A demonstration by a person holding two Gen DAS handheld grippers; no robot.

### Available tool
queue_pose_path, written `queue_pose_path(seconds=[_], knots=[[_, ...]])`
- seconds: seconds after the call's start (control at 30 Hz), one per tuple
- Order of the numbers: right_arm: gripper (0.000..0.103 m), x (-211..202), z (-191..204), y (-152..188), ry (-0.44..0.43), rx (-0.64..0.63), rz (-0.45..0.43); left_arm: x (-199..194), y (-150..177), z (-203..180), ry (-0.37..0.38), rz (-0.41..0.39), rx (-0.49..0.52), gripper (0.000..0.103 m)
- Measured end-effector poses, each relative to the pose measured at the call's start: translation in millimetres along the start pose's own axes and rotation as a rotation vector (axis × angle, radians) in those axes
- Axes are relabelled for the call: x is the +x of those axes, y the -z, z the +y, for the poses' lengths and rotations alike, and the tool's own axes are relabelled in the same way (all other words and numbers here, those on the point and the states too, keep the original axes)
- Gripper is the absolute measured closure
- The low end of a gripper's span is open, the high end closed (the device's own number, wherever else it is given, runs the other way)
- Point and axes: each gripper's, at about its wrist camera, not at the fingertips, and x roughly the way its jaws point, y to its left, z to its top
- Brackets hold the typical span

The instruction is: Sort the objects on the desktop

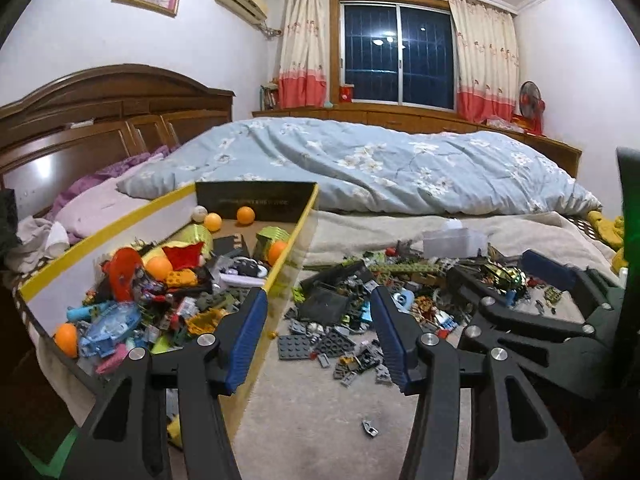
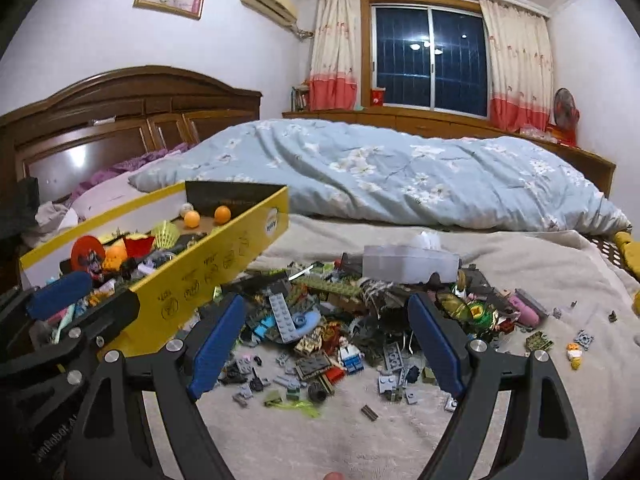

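Now both tools hang wide and empty, left tool [image 1: 320, 336] by the box [image 1: 288, 256], right tool [image 2: 328, 344] above the bricks [image 2: 320, 332] on the bed. Likely between picks; next needs closing on one brick.

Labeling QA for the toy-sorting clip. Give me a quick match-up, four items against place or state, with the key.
Items:
1. orange balls
2. minifigure in blue trousers
3. translucent plastic box
4. right gripper

Places or states:
A. lying at the near edge of the brick pile on the blanket
B. open, nothing between its fingers
C. inside the yellow-edged cardboard box
D. at the far side of the brick pile, towards the blue duvet

Pairs: 1-C, 2-A, 3-D, 4-B
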Motion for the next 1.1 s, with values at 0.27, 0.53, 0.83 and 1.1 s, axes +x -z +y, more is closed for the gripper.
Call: queue_pose_path(seconds=[0.27, 0.53, 0.83, 1.1], knots=[[0.026, 13.2, 11.8, 45.2, -0.147, -0.172, 0.012, 4.8, 40.6, -1.5, 0.073, -0.022, 0.038, 0.049], [0.048, 35.5, 28.7, 63.9, -0.181, -0.347, 0.212, 40.3, 68.1, 17.3, 0.12, 0.22, -0.081, 0.05], [0.048, 69.8, 5.1, 77.4, -0.222, -0.207, 0.386, 61.4, 89.8, -16.1, 0.114, 0.308, 0.094, 0.05], [0.082, 81.6, -2.8, 69.0, -0.264, -0.101, 0.396, 61.8, 86.0, -3.4, 0.135, 0.32, 0.072, 0.082]])
